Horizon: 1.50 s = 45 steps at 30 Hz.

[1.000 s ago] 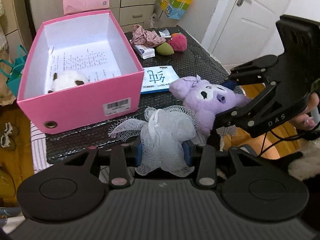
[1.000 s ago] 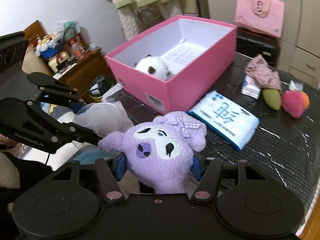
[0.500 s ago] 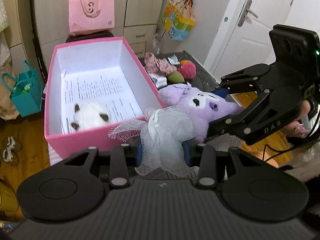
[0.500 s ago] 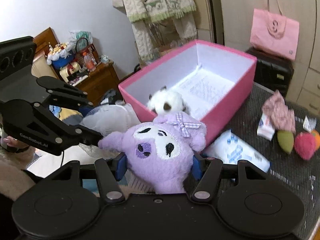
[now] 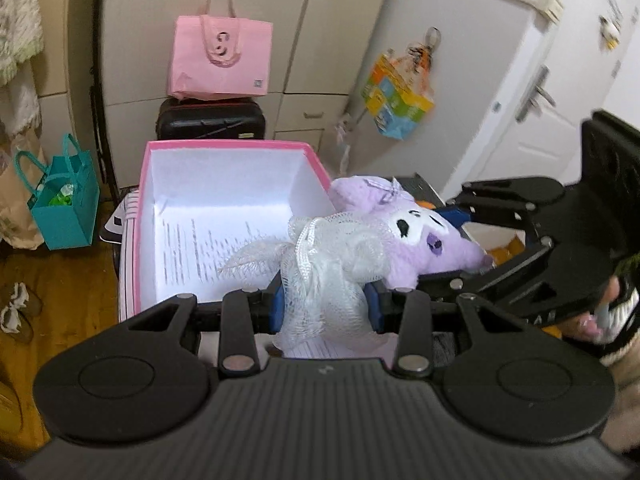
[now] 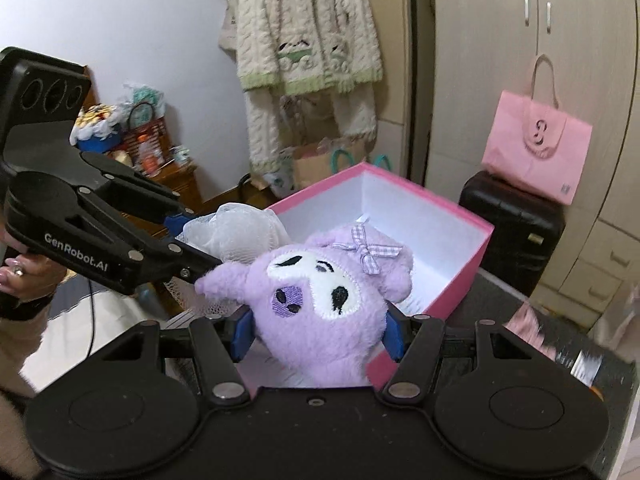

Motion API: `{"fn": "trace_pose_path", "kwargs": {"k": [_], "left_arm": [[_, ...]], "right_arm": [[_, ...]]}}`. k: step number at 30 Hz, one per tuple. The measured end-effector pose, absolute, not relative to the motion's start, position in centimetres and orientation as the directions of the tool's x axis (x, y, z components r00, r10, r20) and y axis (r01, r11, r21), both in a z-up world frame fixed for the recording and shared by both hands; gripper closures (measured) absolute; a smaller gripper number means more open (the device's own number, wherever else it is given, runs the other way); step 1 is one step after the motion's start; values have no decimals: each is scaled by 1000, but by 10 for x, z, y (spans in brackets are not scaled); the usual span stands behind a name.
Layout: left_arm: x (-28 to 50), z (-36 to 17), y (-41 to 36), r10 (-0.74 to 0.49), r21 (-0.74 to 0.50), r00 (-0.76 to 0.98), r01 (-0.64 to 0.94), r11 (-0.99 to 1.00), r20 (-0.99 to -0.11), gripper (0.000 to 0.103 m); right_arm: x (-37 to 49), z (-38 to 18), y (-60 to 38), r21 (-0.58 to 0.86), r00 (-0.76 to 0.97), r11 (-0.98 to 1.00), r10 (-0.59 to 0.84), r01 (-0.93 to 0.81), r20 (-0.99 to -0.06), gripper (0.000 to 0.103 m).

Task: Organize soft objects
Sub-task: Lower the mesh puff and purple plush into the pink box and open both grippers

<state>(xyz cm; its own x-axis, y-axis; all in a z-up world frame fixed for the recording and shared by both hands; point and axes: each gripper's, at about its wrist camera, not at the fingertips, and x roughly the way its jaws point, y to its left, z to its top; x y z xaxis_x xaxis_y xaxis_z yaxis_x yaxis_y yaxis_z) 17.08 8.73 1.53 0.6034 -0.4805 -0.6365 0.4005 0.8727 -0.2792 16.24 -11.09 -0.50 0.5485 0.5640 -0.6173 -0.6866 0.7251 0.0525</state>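
My left gripper [image 5: 325, 305] is shut on a white mesh bath pouf [image 5: 324, 276] and holds it over the near end of the open pink box [image 5: 144, 208]. My right gripper [image 6: 318, 330] is shut on a purple plush toy [image 6: 320, 300] with a checked bow, held over the box [image 6: 476, 248] beside the pouf [image 6: 236, 236]. The plush [image 5: 424, 236] touches the pouf in the left wrist view. The box floor shows a printed sheet [image 5: 208, 248]. The small white plush seen earlier is hidden.
A black suitcase [image 5: 212, 120] with a pink bag [image 5: 220, 60] on it stands behind the box. A teal bag [image 5: 60, 208] sits on the floor at left. The dark table [image 6: 560, 328] extends right of the box. A cardigan [image 6: 308, 32] hangs behind.
Both grippers have lifted and moved forward with their loads, from beside the box to above its near end. The small white plush in the box has gone out of sight.
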Motion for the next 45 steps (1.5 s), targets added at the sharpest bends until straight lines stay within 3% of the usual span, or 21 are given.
{"fn": "trace_pose_path", "kwargs": {"k": [7,15,28,35,37,40,42,45], "left_arm": [[238,-11,92,-436,-294,600,323,899,-671,65],[303,-46,85,-326,-207,563,267,941,-759,65],[329,-71,74,-231,-105,531,256,961,-815,64],[337,-73,75,-199,-101,513,213,972,-835,55],[334,-70,72,-196,-97,522,210,973,-830,51],[324,-61,70,-190,-79,558,218,973,-808,46],[315,-53,70,-190,-64,583,230,971,-790,36],[301,-37,73,-178,-40,637,225,973,-750,33]], "right_arm": [[217,-17,-95,-64,601,732,502,-678,-622,37],[282,-50,-70,-154,546,662,438,-733,-714,36],[305,-73,-40,-261,505,579,310,-772,-805,34],[312,-79,-35,-283,506,570,277,-771,-817,31],[311,-81,-35,-294,512,568,270,-769,-816,23],[305,-80,-39,-338,550,572,247,-747,-798,20],[300,-73,-45,-322,548,580,267,-748,-792,20],[290,-57,-57,-275,544,602,325,-750,-774,20]]}}
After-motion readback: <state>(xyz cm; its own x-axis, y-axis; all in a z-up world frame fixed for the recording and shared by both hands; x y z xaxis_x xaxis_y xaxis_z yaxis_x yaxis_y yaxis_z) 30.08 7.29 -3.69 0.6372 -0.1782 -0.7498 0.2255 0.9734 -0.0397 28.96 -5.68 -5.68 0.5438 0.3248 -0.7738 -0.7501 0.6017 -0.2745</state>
